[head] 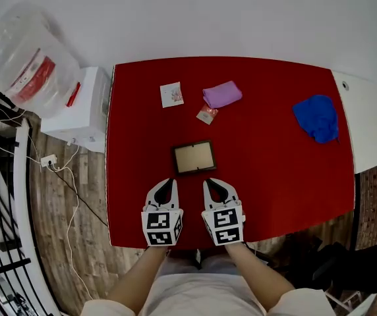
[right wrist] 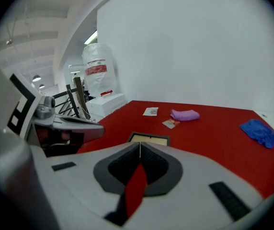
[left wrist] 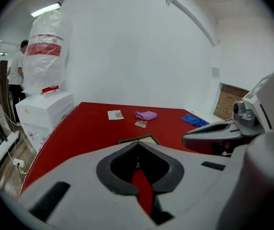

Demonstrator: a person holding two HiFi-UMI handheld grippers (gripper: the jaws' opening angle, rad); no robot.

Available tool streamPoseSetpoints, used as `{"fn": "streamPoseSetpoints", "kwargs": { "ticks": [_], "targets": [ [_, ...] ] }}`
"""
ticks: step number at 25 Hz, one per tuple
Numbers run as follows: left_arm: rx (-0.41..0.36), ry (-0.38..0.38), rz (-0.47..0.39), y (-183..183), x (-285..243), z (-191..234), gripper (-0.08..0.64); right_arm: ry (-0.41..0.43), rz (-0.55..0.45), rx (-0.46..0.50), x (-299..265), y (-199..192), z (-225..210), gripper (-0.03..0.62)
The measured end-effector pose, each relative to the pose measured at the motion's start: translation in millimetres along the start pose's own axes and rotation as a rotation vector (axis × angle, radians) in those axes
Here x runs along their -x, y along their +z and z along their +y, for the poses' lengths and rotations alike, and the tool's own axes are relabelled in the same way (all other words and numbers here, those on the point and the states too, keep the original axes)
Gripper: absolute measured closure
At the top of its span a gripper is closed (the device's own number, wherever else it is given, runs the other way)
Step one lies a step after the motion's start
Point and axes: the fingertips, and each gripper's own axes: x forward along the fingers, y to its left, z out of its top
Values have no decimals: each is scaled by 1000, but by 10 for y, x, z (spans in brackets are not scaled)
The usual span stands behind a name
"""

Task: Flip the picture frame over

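Lying on red table [head: 274, 176]: picture frame [head: 194, 157], flat, just ahead of both grippers' tips and apart from them.
Frame look: dark narrow rim around a plain pale tan panel; long edges run crosswise to the grippers, slightly skewed.
Frame face: cannot tell whether the tan side is front or backing.
Left gripper [head: 169, 182]: low over the table's near edge, pointing away from the person toward the frame's left half; marker cube [head: 161, 226] at its rear.
Left jaws: tips together, nothing between them; only red table shows through the gap behind the tips.
Left forearm [head: 136, 278]: bare, angled in from the lower left.
Right gripper [head: 209, 182]: beside the left one, not touching it, pointing toward the frame's right half.
Right jaws: tips meeting, empty; red table visible through the gap behind them.
Right forearm [head: 260, 276]: bare, angled in from the lower right.
Far left of left gripper: white box [head: 76, 107] off the table, with a clear plastic bag [head: 27, 61] on it.
Beyond frame, left to right: small card [head: 171, 95], small packet [head: 207, 114], purple cloth [head: 222, 93], all well apart from the grippers.
Far right of right gripper: blue cloth [head: 317, 118], crumpled, near the table's right edge.
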Motion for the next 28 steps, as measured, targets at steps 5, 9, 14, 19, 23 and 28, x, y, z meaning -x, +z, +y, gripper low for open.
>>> {"fn": "streamPoseSetpoints", "kwargs": {
  "ticks": [5,9,14,19,23,28],
  "targets": [
    [1,8,47,-187,-272,157,557,3,22,-20,-323,-100,20,588],
    [12,-5,92,-335,-484,245,555,-32,42,-14,-497,-162,-155,588],
    [30,-33,140,-470,-728,318,495,-90,111,-3,-622,-379,-590,586],
    [71,-21,192,-616,-932,357,469,-94,130,4,-723,-410,-734,586],
    [80,-14,219,-626,-1016,318,469,-79,149,16,-789,-448,-782,586],
    [129,5,222,-628,-1026,341,488,-45,186,10,-880,-549,-814,586]
  ]
}}
